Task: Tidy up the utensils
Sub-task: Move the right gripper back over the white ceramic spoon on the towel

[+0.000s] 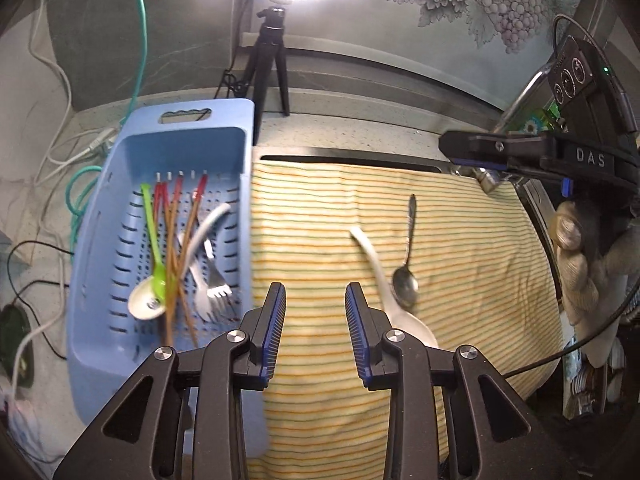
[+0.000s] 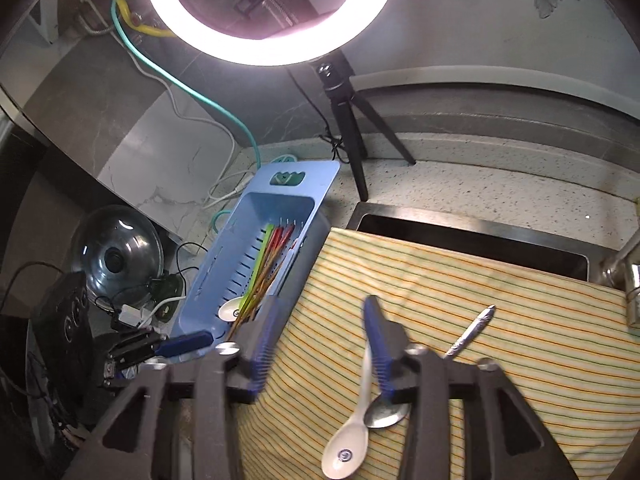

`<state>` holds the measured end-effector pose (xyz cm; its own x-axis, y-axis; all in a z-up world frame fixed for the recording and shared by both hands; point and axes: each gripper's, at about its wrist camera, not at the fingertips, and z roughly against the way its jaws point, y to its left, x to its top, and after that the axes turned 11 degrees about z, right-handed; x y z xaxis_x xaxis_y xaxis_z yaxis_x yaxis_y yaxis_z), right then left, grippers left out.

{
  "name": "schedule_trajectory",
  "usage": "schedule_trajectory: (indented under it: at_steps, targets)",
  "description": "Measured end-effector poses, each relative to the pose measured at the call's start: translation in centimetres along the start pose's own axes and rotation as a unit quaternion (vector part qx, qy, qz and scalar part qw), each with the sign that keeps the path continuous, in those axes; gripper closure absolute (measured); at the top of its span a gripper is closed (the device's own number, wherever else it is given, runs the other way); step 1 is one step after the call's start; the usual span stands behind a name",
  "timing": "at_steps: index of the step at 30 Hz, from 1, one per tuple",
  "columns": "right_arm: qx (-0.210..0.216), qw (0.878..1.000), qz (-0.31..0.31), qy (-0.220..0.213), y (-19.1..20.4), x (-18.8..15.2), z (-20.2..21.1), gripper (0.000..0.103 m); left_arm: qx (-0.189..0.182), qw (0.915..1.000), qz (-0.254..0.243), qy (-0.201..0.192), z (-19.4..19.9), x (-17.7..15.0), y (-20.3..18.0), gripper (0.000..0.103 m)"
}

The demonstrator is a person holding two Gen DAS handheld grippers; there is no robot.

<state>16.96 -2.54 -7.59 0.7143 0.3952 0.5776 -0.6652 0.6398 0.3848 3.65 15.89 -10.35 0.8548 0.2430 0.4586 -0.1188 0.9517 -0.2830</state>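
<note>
Both the left gripper (image 1: pixel 315 294) and right gripper (image 2: pixel 322 320) hang spread and empty, since the white spoon (image 1: pixel 384 292) and metal spoon (image 1: pixel 406 276) lie touching on the striped cloth (image 1: pixel 460 260), at three o'clock from the blue basket (image 1: pixel 100 260) already collecting the sorted utensils.

White spoon (image 1: pixel 384 280) and metal spoon (image 1: pixel 405 284) lying crossed on striped cloth (image 1: pixel 320 208); blue basket (image 1: pixel 116 240) alongside holds chopsticks (image 1: pixel 176 248), forks (image 1: pixel 214 284), spoons.
</note>
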Motion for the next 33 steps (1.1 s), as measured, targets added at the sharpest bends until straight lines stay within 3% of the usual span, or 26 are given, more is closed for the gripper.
schedule_trajectory:
  at_steps: [3,5,10,21,25,28,33]
  targets:
    - [0.003,1.000,0.018,0.012,-0.5,-0.4,0.2,0.047,-0.003,1.0000,0.006,0.001,-0.1,-1.6,-1.4,0.071]
    - [0.005,0.999,0.028,0.025,-0.9,-0.6,0.2,0.042,-0.002,0.9999,0.010,0.003,-0.3,-2.8,-2.6,0.063]
    - [-0.005,0.996,0.059,0.073,-1.5,-1.3,-0.5,0.041,-0.010,0.9993,0.034,0.015,-1.7,-5.9,-5.0,0.063]
    - [0.051,0.987,0.061,0.142,-3.1,-3.3,-3.7,0.041,0.002,0.9960,0.089,0.009,-4.1,-9.1,-7.4,0.063]
    - [0.073,0.981,0.048,0.173,-3.4,-3.9,-5.7,0.042,0.022,0.9968,0.076,0.007,-4.9,-9.5,-8.6,0.063]
    - [0.078,0.977,0.046,0.192,-3.3,-4.2,-7.2,0.046,0.037,0.9962,0.078,0.008,-5.7,-9.5,-9.0,0.058]
    - [0.078,0.973,0.048,0.213,-3.1,-4.7,-9.4,0.054,0.044,0.9952,0.087,0.011,-6.5,-9.3,-9.0,0.058]
